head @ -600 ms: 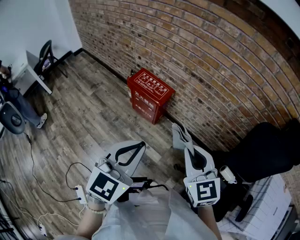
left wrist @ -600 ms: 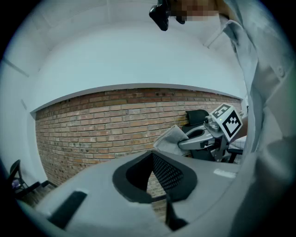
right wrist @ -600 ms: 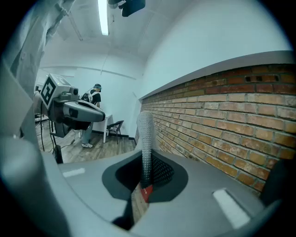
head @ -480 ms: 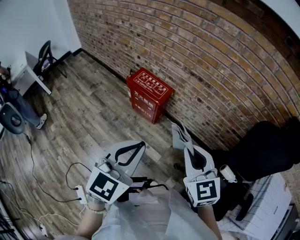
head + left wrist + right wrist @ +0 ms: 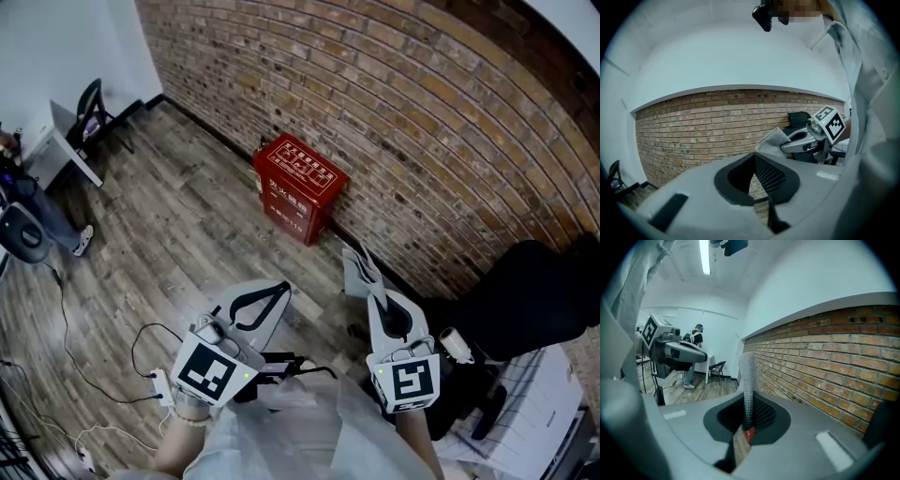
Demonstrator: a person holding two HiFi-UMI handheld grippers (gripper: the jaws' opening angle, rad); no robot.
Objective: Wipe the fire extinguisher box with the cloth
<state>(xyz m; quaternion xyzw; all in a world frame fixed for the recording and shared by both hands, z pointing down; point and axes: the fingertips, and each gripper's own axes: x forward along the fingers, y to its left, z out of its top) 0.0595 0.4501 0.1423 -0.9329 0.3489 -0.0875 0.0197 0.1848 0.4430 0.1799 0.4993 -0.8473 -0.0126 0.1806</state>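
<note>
The red fire extinguisher box point(image 5: 296, 190) stands on the wood floor against the brick wall point(image 5: 422, 122), well ahead of both grippers. My right gripper point(image 5: 367, 281) is shut on a grey cloth point(image 5: 356, 270), which stands upright between its jaws in the right gripper view as the cloth point(image 5: 748, 376). A sliver of the red box point(image 5: 749, 435) shows through that jaw gap. My left gripper point(image 5: 284, 291) hangs left of it, shut with nothing in it. From the left gripper view the cloth point(image 5: 772, 140) hangs in front of the brick wall.
A black office chair point(image 5: 525, 300) sits close on the right by the wall. A white desk point(image 5: 67, 155) and a dark chair point(image 5: 90, 112) stand far left. Cables point(image 5: 84, 375) trail over the floor at lower left. A person point(image 5: 695, 343) stands far back.
</note>
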